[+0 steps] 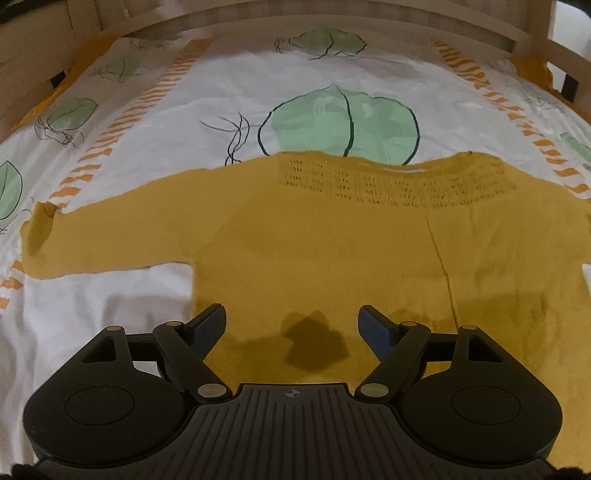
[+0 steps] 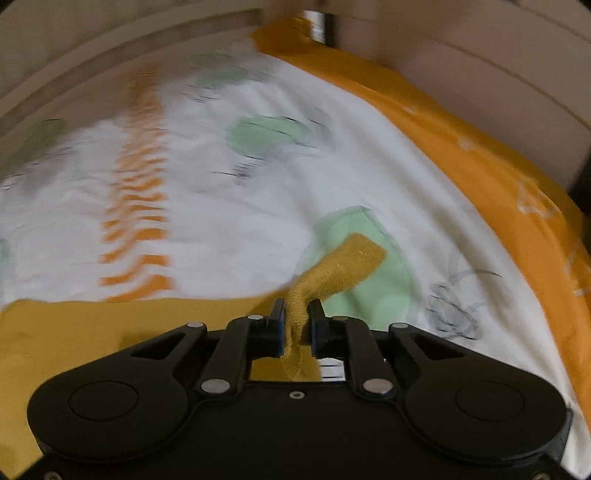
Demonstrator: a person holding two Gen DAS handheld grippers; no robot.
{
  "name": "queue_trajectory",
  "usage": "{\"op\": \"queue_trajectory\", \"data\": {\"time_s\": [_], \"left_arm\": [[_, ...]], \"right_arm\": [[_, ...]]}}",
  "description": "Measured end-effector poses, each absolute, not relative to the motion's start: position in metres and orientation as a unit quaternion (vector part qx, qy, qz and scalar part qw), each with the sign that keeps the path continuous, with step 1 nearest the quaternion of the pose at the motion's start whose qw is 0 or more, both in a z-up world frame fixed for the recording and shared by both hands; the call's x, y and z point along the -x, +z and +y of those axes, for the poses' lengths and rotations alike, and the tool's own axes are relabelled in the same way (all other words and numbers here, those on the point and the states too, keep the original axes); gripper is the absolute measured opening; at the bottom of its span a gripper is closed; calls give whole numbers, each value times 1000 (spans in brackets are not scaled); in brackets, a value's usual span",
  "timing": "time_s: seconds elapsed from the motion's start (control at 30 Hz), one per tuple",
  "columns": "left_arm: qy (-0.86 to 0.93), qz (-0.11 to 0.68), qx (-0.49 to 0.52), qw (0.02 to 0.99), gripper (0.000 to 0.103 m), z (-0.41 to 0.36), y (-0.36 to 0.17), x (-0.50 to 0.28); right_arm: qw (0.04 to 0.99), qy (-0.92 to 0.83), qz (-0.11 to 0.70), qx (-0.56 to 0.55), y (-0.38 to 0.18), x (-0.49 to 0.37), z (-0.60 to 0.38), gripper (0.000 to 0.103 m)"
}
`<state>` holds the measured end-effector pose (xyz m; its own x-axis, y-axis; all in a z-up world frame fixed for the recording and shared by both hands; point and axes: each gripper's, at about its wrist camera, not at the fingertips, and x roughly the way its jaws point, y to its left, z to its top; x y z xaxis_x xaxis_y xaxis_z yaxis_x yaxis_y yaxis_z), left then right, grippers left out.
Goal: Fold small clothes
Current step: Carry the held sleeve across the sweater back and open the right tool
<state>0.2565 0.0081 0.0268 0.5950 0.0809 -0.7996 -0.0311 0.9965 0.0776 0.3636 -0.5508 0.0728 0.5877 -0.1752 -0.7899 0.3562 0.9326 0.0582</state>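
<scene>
Wooden bed frame [image 1: 332, 22] ran round the far edge, rails showing behind the mattress. The sheet [image 1: 229, 92] covered the whole bed: white, printed with green leaves and orange dashed stripes, with a plain orange border on the side nearest your right hand. The right wrist view was smeared with motion blur across the sheet.

The sweater [image 1: 314, 251], mustard knit, lay flat on the sheet with its neckline towards the far rail. One sleeve [image 1: 103, 243] stretched out flat to the left in the left wrist view, cuff turned up slightly at its end. A vertical crease ran down the body right of centre.

Your left gripper [image 1: 291, 325] hung over the lower part of the body, jaws spread wide, nothing between them, its shadow on the knit below.

Your right gripper [image 2: 297, 321] had its jaws clamped on the other sleeve [image 2: 340, 266]; the fabric was pinched between the pads, and the cuff end stuck out beyond the fingertips, lifted off the sheet.
</scene>
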Motion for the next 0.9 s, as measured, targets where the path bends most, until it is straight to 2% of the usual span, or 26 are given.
{"op": "queue_trajectory", "data": {"time_s": [0.43, 0.9], "left_arm": [[47, 441, -18, 896, 78, 44, 49, -255], [84, 444, 64, 890, 78, 105, 62, -254]], "right_arm": [[907, 35, 410, -87, 126, -400, -338, 20], [880, 192, 431, -53, 82, -406, -103, 20]]}}
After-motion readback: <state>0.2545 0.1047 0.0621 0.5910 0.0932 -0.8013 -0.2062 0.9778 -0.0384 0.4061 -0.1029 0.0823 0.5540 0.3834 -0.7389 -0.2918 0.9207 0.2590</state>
